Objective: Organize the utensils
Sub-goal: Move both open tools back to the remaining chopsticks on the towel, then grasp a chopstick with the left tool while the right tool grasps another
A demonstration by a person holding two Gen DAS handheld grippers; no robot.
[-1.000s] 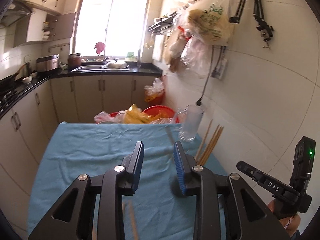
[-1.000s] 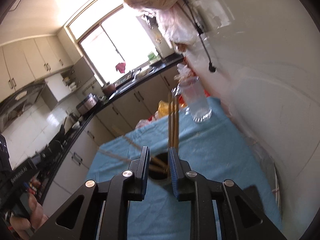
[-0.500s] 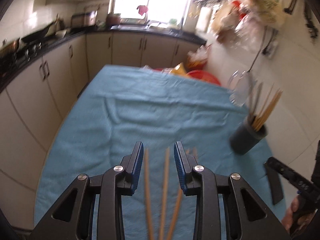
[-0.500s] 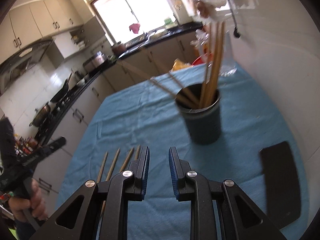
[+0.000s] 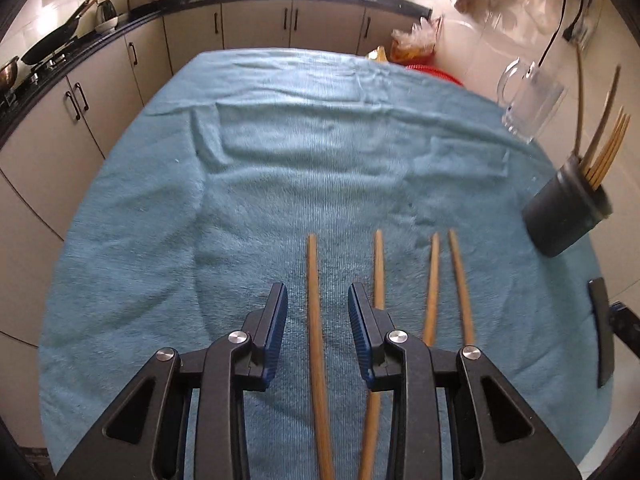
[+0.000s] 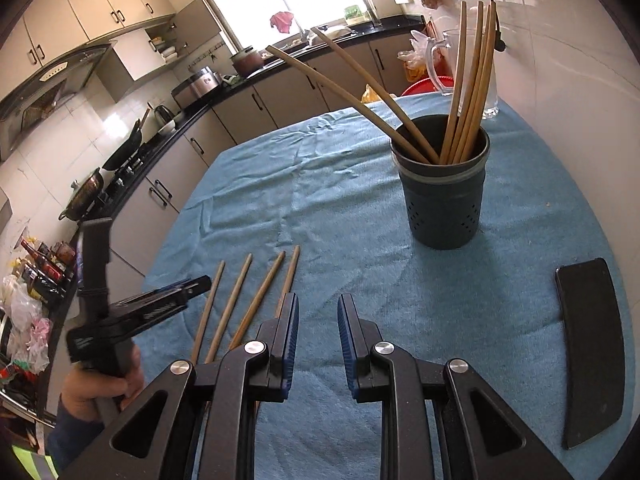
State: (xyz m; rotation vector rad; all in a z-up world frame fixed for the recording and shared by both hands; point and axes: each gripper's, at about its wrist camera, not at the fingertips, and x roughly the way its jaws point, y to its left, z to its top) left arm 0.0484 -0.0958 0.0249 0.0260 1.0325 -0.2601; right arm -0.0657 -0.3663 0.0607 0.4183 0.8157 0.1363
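Four wooden chopsticks [image 5: 430, 280] lie side by side on the blue cloth [image 5: 280, 160] covering the surface, tips pointing toward the far edge. The left claw [image 5: 317, 322] hangs spread wide and empty over them, the leftmost stick running between its blue pads [image 5: 276, 320]. To the right, well apart, stands a dark perforated holder [image 6: 442, 196] with more chopsticks leaning upright inside. The right claw [image 6: 318, 330] sits released and empty, just right of the loose sticks. A glass mug [image 5: 528, 102] stands beyond the holder; a black phone [image 6: 592, 348] lies flat at the cloth's right edge.
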